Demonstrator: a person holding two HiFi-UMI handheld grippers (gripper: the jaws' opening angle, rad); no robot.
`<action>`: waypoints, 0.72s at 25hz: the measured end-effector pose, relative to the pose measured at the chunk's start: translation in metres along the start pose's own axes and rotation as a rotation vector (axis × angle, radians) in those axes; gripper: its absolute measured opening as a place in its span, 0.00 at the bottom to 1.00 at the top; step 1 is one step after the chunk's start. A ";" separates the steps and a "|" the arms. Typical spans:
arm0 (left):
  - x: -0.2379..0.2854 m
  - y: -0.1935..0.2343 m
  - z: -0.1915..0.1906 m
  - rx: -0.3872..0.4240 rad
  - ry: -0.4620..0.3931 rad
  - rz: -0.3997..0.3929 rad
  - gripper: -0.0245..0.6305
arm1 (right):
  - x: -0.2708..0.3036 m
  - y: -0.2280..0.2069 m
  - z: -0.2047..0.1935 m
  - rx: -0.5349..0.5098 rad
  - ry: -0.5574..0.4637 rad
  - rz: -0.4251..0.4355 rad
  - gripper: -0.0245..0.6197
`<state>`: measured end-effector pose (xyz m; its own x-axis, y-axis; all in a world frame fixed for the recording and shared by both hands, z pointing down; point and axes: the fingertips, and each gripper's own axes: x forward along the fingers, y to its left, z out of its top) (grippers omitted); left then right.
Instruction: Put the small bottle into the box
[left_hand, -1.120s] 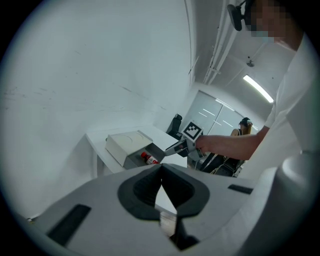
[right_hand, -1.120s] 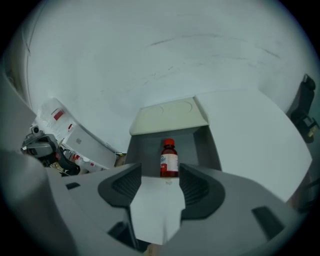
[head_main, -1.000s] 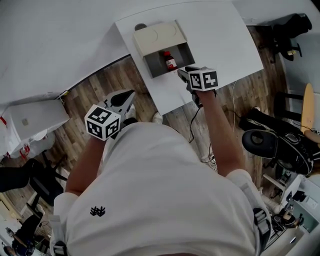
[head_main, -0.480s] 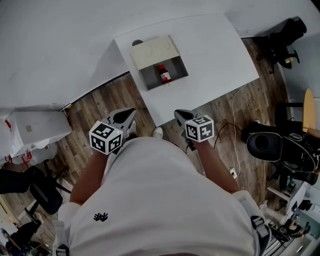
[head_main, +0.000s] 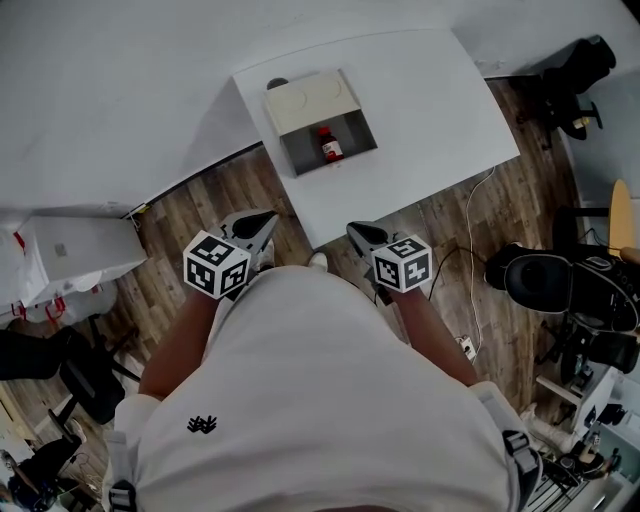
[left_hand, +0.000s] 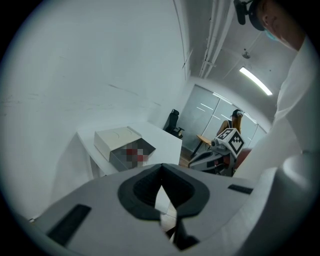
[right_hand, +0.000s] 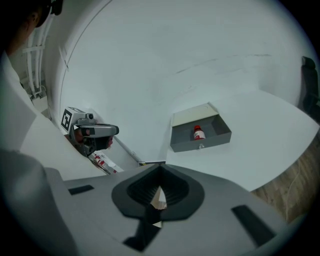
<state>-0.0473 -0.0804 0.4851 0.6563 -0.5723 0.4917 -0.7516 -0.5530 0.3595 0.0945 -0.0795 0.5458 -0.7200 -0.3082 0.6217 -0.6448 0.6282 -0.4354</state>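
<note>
The small red bottle (head_main: 328, 146) with a white label stands in the grey open tray of the cream-topped box (head_main: 310, 95) on the white table (head_main: 430, 100). The right gripper view shows the bottle (right_hand: 199, 133) upright in the box (right_hand: 192, 117), far ahead. In the left gripper view the box (left_hand: 112, 139) is small and distant. Both grippers hang close to the person's body, off the table's front edge. My left gripper (head_main: 266, 218) has its jaws together and empty. My right gripper (head_main: 355, 231) is shut too, with nothing in it.
Wooden floor lies under both grippers. A white cabinet (head_main: 70, 250) stands on the floor at the left. A black office chair (head_main: 575, 65) is at the upper right and another dark chair (head_main: 560, 285) at the right. A cable (head_main: 470, 240) trails off the table's edge.
My right gripper has drawn back from beside the box to the person's body and its jaws have closed. The bottle stays in the box. The left gripper has hardly moved.
</note>
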 end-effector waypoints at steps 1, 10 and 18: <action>0.001 0.000 0.001 0.003 0.001 0.000 0.05 | 0.000 0.000 0.001 0.000 -0.004 0.001 0.05; -0.004 0.006 -0.005 -0.007 0.016 0.011 0.05 | 0.003 0.009 0.005 -0.010 0.000 0.020 0.05; -0.005 0.008 -0.004 -0.008 0.020 0.013 0.05 | 0.006 0.016 0.011 -0.044 0.014 0.040 0.05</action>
<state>-0.0564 -0.0795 0.4888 0.6451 -0.5675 0.5117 -0.7606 -0.5409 0.3591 0.0767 -0.0790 0.5349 -0.7409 -0.2725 0.6138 -0.6037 0.6706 -0.4310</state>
